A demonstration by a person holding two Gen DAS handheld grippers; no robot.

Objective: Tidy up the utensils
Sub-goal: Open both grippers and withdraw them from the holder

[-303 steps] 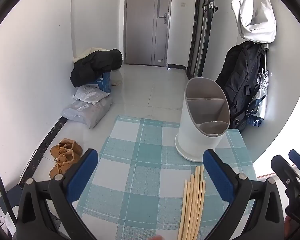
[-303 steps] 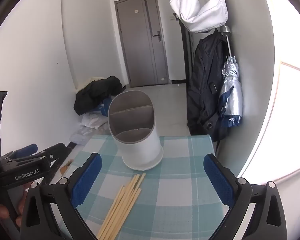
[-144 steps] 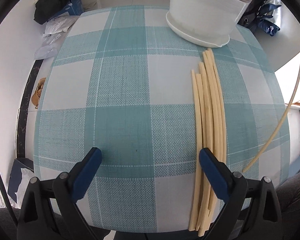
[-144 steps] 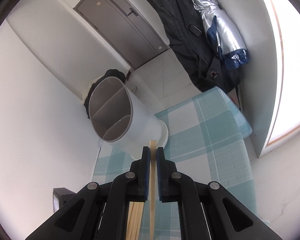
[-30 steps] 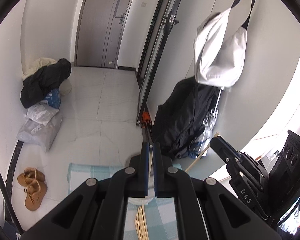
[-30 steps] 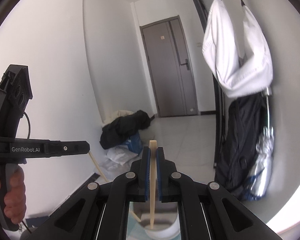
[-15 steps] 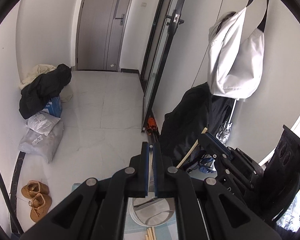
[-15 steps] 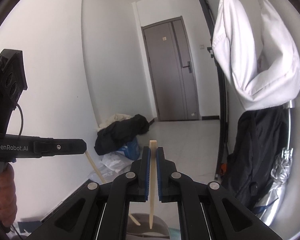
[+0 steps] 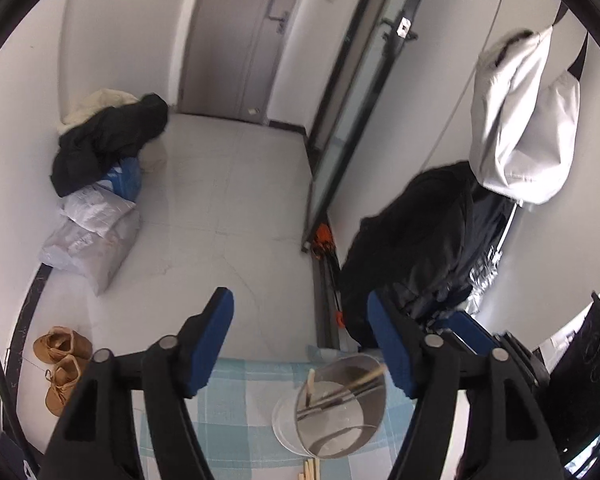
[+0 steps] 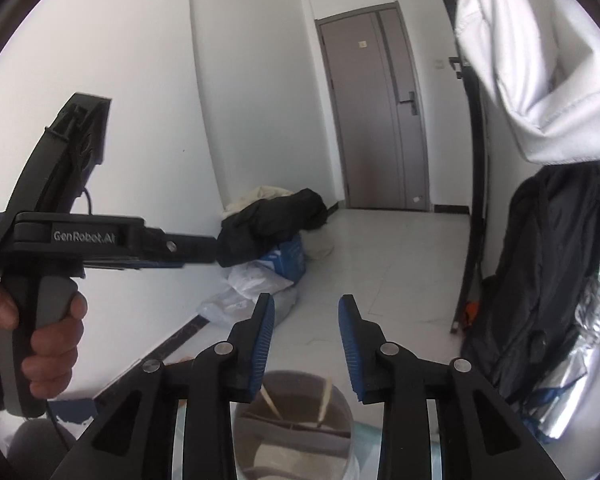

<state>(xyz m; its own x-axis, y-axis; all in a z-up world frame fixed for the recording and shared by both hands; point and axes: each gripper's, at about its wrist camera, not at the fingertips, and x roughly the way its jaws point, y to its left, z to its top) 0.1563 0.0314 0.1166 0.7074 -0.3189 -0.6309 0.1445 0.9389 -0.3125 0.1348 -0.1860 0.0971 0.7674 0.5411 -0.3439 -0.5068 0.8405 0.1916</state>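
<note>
My left gripper (image 9: 300,300) hangs above the white utensil holder (image 9: 332,412), its jaws opening with nothing between them. Two chopsticks (image 9: 362,378) lean inside the holder's grey compartments. A few loose chopsticks (image 9: 310,470) lie on the checked tablecloth (image 9: 240,400) in front of it. In the right wrist view my right gripper (image 10: 307,304) is also above the holder (image 10: 296,424), jaws opening and empty, with two chopsticks (image 10: 270,400) standing in the holder below. A hand (image 10: 40,340) holds the left gripper at the left of that view.
A black backpack (image 9: 412,240) and a folded silver umbrella (image 10: 588,340) hang beyond the table on the right, under a white bag (image 9: 520,120). On the floor lie a pile of clothes (image 9: 108,144), plastic bags (image 9: 88,236) and brown shoes (image 9: 62,364).
Both grippers were shut on a chopstick each; now both stand open and the chopsticks are in the holder. Both hands have come lower and closer to the holder.
</note>
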